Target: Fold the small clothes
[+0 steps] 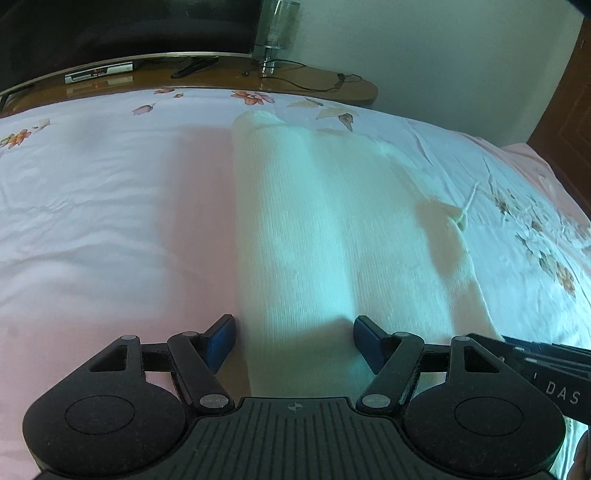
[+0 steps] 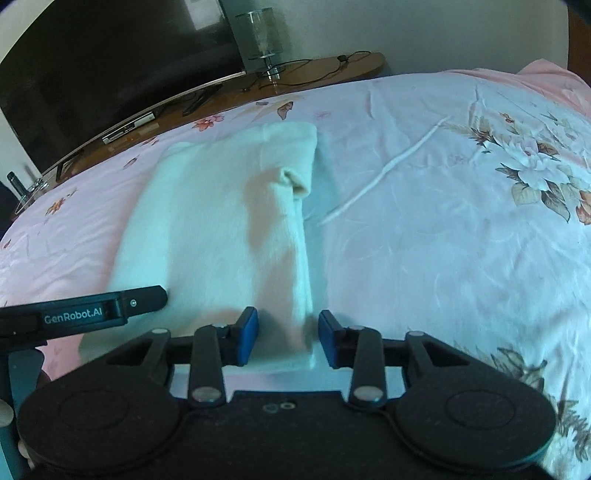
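A cream knitted garment (image 1: 332,229) lies flat on the bed, folded into a long strip, with a sleeve laid over its right side (image 2: 284,206). My left gripper (image 1: 293,343) is open at the garment's near left corner, its blue pads apart over the near edge. My right gripper (image 2: 288,338) is open at the near right corner, with the garment's right edge (image 2: 304,295) between its pads. Neither gripper holds the cloth. The left gripper's body (image 2: 85,314) shows at the left of the right wrist view.
The bed is covered by a pink floral sheet (image 1: 110,221). A loose white cord (image 2: 388,170) lies on the sheet right of the garment. Behind the bed is a wooden shelf (image 1: 325,81) with a glass lamp (image 1: 275,33), cables and a set-top box (image 1: 98,72).
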The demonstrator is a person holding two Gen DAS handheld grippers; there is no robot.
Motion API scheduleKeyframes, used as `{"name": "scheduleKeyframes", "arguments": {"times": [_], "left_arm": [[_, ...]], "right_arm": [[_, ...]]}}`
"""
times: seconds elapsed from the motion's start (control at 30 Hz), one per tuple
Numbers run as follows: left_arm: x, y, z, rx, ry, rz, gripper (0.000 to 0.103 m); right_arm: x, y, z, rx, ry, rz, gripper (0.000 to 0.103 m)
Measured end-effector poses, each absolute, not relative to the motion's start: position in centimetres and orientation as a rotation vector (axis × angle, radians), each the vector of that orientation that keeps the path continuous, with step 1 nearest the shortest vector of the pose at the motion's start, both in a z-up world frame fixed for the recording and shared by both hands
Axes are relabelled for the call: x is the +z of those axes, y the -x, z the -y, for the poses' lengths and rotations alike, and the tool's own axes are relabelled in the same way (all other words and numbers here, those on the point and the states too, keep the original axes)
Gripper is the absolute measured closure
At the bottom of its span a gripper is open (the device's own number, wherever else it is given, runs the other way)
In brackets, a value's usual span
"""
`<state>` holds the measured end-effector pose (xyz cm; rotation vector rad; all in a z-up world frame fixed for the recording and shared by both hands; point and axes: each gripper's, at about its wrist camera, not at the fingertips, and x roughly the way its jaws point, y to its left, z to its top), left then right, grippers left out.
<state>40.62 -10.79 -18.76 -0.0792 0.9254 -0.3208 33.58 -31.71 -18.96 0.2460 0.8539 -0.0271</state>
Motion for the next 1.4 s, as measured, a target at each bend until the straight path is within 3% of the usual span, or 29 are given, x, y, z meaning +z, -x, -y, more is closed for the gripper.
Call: {"name": "scheduleKeyframes", "arguments": {"times": [0.17,0.5,0.6,0.73,1.0,1.13,1.4], "left_arm": [[-18.6,-39.9,10.2,-0.336,0.107,-0.944,0.032],[-18.9,-38.8,9.9,-0.365,0.117,-0.948,0.032],[-18.8,-38.6,10.1,-0.366,0.101,-0.946,0.032],[-18.4,-39.2,9.5,-0.358,0.160,-0.972,0.032],[-17.8,-40.2,8.8,-0.328,0.222,-0.970,0.032],[-17.6,-41.3,8.8,-0.322,0.257,-0.977,0.032],[-18.2,-43.4,9.4,-0.282,0.262,-0.981,0.032]], "right_arm": [[-18.5,-32.9,31.7,-0.017,-0.248,-0.838,0.090],[-19.3,-33.3,31.4,-0.062,-0.171,-0.872,0.094],[-18.8,-33.6,31.4,-0.050,-0.172,-0.879,0.087],[-18.1,-33.6,32.7,-0.034,-0.275,-0.854,0.062],[-17.4,-34.5,32.7,-0.022,-0.286,-0.828,0.051],[-17.0,-35.3,32.7,-0.026,-0.289,-0.813,0.039],[-16.9,-36.9,33.2,-0.032,-0.328,-0.811,0.038]]}}
